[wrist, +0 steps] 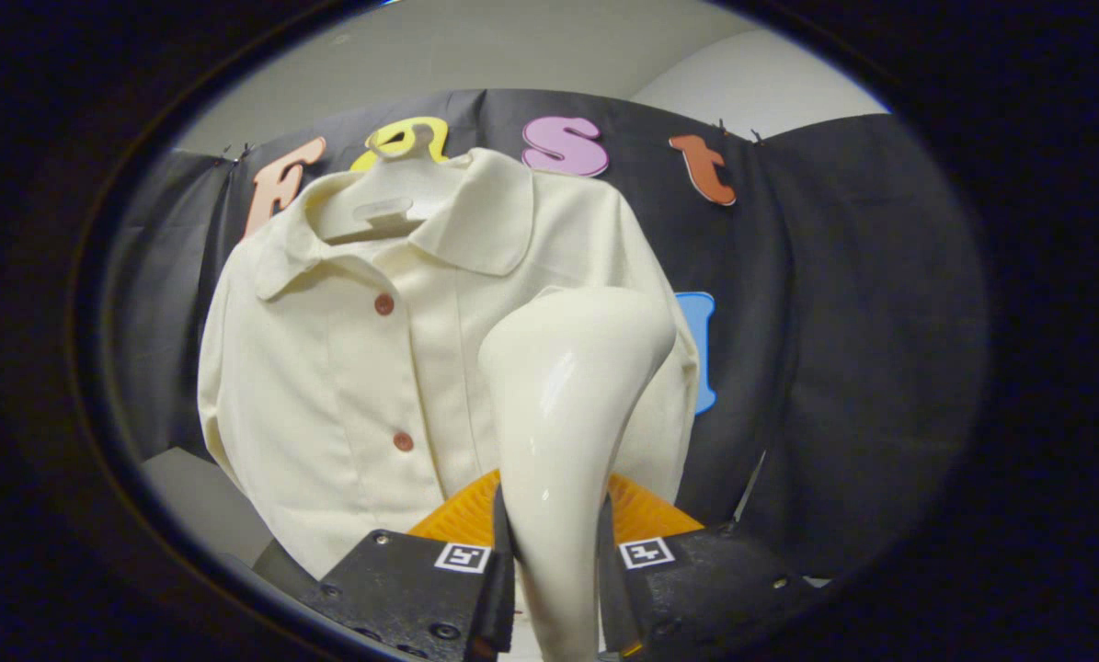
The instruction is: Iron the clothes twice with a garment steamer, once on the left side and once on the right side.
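The hand-held gripper (554,570) pinches the handle of the cream garment steamer (567,405), both fingers pressed against its sides. The steamer rises ahead of the fingers, its head against the right front of the cream shirt (347,368). The shirt hangs on a white hanger (383,198) before the black cloth wall (843,322), buttons fastened.

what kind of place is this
Likely a staged booth, not a home: a shirt hangs on a hanger against a cloth wall, with the gripper shut on a steamer.
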Demonstrator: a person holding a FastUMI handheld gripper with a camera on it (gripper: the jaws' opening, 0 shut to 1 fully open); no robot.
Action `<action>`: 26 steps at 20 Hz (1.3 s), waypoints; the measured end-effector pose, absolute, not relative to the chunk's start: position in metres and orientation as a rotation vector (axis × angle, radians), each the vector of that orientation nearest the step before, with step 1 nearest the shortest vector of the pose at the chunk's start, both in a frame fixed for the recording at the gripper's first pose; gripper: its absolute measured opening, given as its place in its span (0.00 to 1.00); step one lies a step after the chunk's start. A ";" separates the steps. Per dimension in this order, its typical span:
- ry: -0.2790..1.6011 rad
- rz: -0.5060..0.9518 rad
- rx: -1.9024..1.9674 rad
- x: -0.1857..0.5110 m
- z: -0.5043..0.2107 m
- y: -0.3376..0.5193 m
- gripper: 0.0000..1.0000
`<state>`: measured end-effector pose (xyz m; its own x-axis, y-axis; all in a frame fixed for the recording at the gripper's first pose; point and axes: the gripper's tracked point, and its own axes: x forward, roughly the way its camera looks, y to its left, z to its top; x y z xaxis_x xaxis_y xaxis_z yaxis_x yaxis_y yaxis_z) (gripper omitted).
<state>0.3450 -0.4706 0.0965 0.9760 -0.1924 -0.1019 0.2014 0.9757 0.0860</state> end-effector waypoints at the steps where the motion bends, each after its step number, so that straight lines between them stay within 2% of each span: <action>1: 0.086 -0.199 0.126 0.344 0.093 -0.470 0.37; 4: 0.062 -0.182 0.175 0.348 0.083 -0.471 0.37; 26: 0.270 -0.142 0.252 0.279 -0.170 -0.474 0.37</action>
